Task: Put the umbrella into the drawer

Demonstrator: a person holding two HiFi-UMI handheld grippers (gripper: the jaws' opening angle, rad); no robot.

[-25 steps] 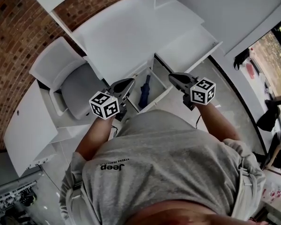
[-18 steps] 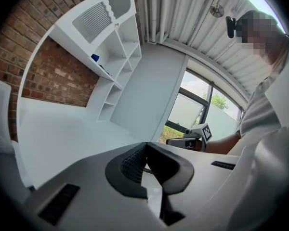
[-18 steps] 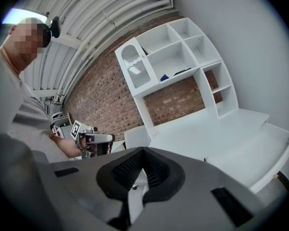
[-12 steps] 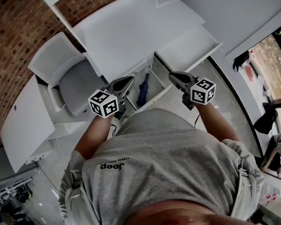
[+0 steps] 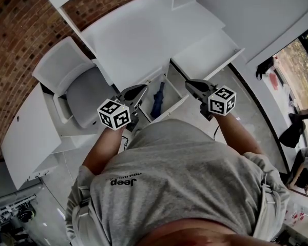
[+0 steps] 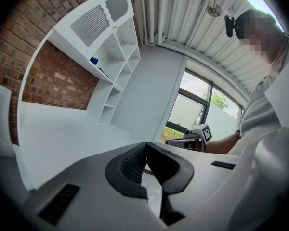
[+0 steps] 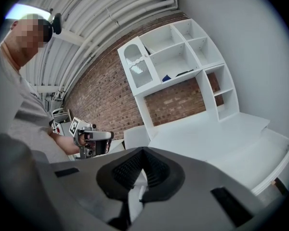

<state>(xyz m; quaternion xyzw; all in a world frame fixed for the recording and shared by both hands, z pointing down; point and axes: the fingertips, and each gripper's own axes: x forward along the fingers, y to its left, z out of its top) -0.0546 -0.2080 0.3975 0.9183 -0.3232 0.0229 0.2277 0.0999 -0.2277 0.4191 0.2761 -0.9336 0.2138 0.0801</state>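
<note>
**Umbrella**: folded, dark blue, a slim fabric roll. It lies lengthwise inside the open drawer, between the two grippers' tips in the head view, and neither touches it.

**Drawer:** white, box-shaped, pulled out of a smooth white desk.

**Left gripper**: ribbed black pads pressed together, nothing between them.

**Right gripper**: pads likewise clenched, empty.

Each gripper bears a cube of black-and-white square markers.

**Grey T-shirt**: printed "Jeep", seen upside down.

**Grey padded chair**: beside the desk.

**Red brick wall**: beyond the chair.
</note>
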